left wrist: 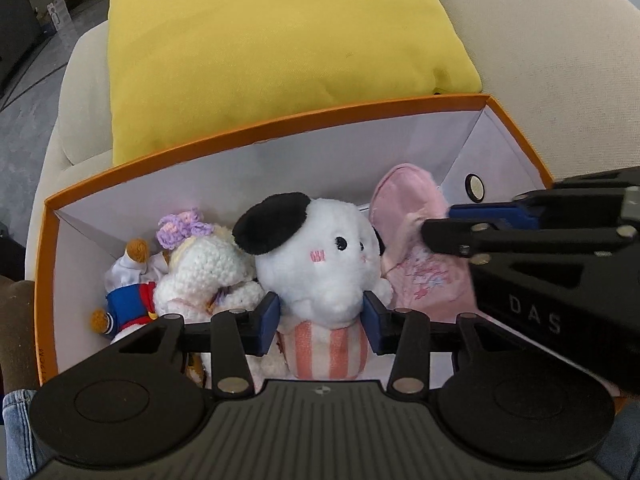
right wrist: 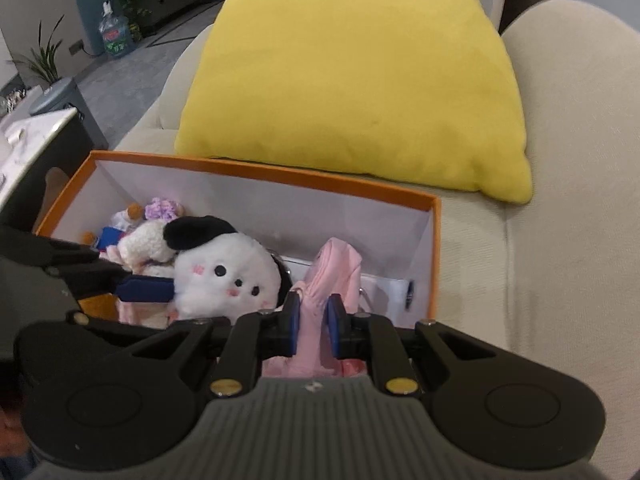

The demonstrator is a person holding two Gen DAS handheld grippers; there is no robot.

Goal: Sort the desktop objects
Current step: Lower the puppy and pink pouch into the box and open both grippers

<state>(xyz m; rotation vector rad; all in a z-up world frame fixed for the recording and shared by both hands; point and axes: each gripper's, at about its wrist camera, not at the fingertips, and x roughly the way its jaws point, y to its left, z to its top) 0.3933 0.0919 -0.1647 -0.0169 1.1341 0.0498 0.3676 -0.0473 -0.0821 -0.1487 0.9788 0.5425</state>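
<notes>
An orange box [left wrist: 280,120] with white inner walls sits on a beige sofa and holds several soft toys. My left gripper [left wrist: 322,320] has its blue pads pressed on either side of a white plush dog [left wrist: 320,248] with a black ear and a striped pink body. To its right, my right gripper [right wrist: 313,322] is shut on a pink fabric pouch [right wrist: 336,264] standing in the box's right part. In the left wrist view the right gripper [left wrist: 440,232] reaches in from the right onto the pink pouch [left wrist: 416,216]. The white plush dog [right wrist: 224,276] also shows in the right wrist view.
A white crocheted toy [left wrist: 200,264] with a purple flower and a small doll in blue [left wrist: 128,304] fill the box's left end. A yellow cushion [right wrist: 360,80] leans behind the box. The beige sofa seat [right wrist: 560,240] extends right; a dark side table [right wrist: 48,148] stands left.
</notes>
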